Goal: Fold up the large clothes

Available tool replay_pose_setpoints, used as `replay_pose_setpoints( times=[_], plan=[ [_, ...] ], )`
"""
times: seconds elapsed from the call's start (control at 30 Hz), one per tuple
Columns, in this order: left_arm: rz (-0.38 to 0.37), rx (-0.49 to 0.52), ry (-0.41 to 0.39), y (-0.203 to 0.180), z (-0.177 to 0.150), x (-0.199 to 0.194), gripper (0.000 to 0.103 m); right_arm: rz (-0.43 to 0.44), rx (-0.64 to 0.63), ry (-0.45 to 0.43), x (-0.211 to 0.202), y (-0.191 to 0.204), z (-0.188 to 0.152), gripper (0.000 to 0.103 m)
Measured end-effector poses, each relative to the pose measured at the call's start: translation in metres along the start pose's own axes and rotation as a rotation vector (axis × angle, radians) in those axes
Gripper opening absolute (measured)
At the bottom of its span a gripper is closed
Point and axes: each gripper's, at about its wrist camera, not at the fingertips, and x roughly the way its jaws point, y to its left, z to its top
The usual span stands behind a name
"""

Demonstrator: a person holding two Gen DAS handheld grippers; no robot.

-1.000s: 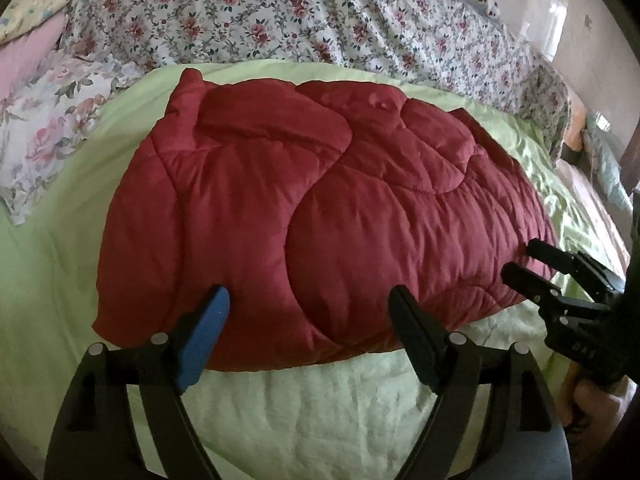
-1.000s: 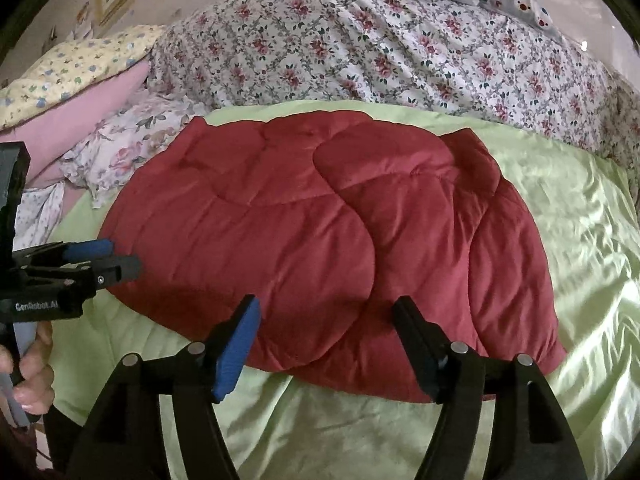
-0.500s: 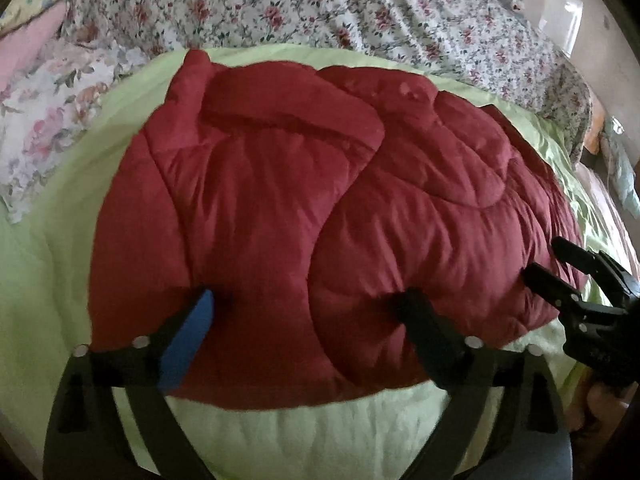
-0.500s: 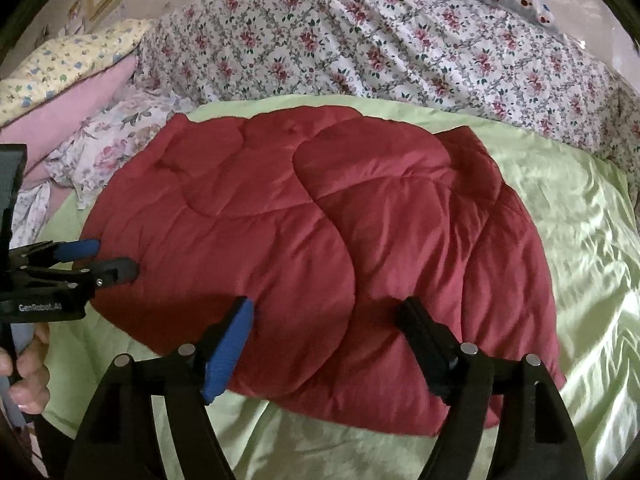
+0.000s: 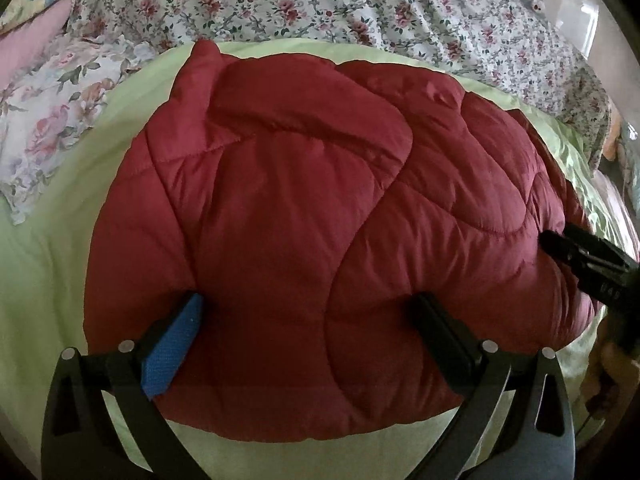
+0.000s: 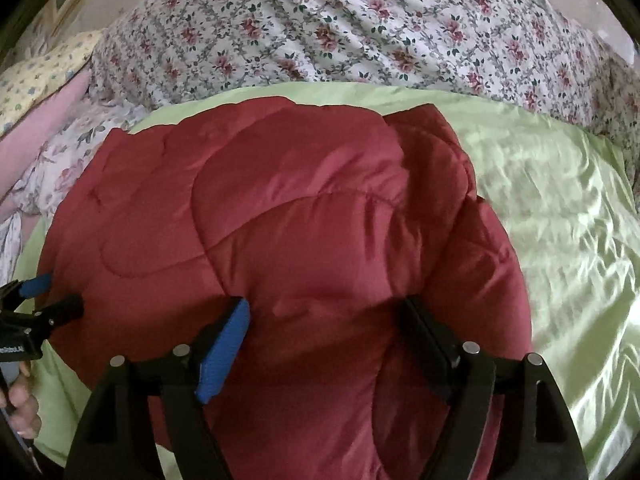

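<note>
A puffy red quilted garment point(image 5: 300, 180) lies folded on a light green sheet point(image 5: 48, 264). My left gripper point(image 5: 308, 300) rests on its near edge. Its jaws are opening, spread very wide, with their tips sunk into the padding and a broad bulge of fabric between them. In the right wrist view the same garment point(image 6: 300, 220) fills the middle. My right gripper point(image 6: 325, 304) stands open over its near right part, fingertips pushing into the cloth. Each gripper shows in the other's view: the right gripper point(image 5: 560, 236) at the garment's right edge, the left gripper point(image 6: 58, 294) at its left edge.
A floral duvet point(image 5: 360, 8) is heaped along the back of the bed. Flowered and pink pillows point(image 5: 44, 120) lie at the left. Bare green sheet point(image 6: 560, 240) stretches to the right of the garment. A hand point(image 6: 20, 400) holds the left gripper's handle.
Both grippers have come forward and down onto the red garment, from just off its near edge to pressing into it. Both pairs of jaws have spread wider.
</note>
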Motion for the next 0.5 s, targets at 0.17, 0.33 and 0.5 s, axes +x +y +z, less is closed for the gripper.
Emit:
replay_pose_setpoints(
  times=[0.17,0.33,0.5],
  plan=[
    [0.038,-0.021,-0.043,0.001,0.016,-0.011,0.103,0.004,0.002,-0.016,0.001,-0.002,-0.003,0.081],
    [0.068,-0.094,0.001,0.011,0.027,0.011,0.103,0.012,0.030,-0.024,0.002,-0.006,-0.003,0.082],
    [0.112,-0.112,0.016,0.010,0.029,0.022,0.103,0.039,0.037,-0.034,-0.001,-0.011,-0.008,0.082]
  ],
)
